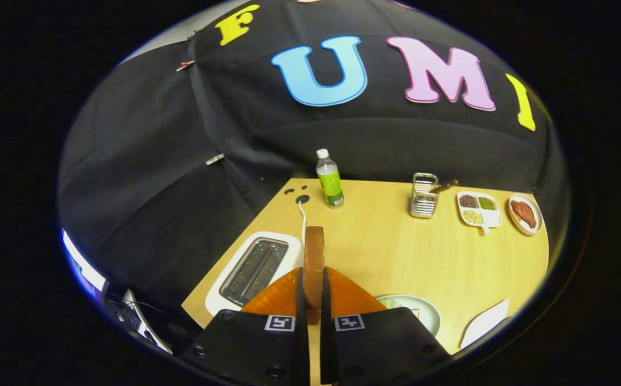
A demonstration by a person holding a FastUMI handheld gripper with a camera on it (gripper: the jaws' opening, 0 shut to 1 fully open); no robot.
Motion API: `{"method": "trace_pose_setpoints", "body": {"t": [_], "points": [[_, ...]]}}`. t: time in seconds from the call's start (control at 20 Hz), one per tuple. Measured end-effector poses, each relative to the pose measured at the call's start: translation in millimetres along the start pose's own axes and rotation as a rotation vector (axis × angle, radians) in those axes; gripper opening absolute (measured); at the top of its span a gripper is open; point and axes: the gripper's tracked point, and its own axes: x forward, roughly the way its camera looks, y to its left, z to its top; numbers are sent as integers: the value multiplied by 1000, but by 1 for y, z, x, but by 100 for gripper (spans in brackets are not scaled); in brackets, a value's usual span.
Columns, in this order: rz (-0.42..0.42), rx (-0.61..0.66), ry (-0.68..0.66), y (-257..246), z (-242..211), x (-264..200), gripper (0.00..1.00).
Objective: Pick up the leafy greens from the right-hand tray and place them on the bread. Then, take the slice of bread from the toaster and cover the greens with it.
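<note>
Gripper view, jaws clamping bread slice [313, 262], above toaster [254, 268]

Claw [313, 292] raised, fingers [299, 295] clamped nearly together.

Black cloth wall [182, 177] is hanging in folds behind and left of the table, with small clips [214, 158] pinching its seams at 10 o'clock. Light wood table [385, 252] is filling the ground from centre toward 4 o'clock. Cable holes [295, 191] are sitting near its far left corner, with a white cord [303, 220] running out of one. A bright strip [82, 268] is glowing at 8 o'clock, low beside the cloth.
</note>
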Motion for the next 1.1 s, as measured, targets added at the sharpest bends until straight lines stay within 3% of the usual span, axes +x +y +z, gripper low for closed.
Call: {"method": "trace_pose_setpoints", "body": {"t": [0.6, 1.1], "points": [[-36, 126, 130, -63, -87, 7, 12], [-148, 137, 186, -118, -120, 8, 14]]}}
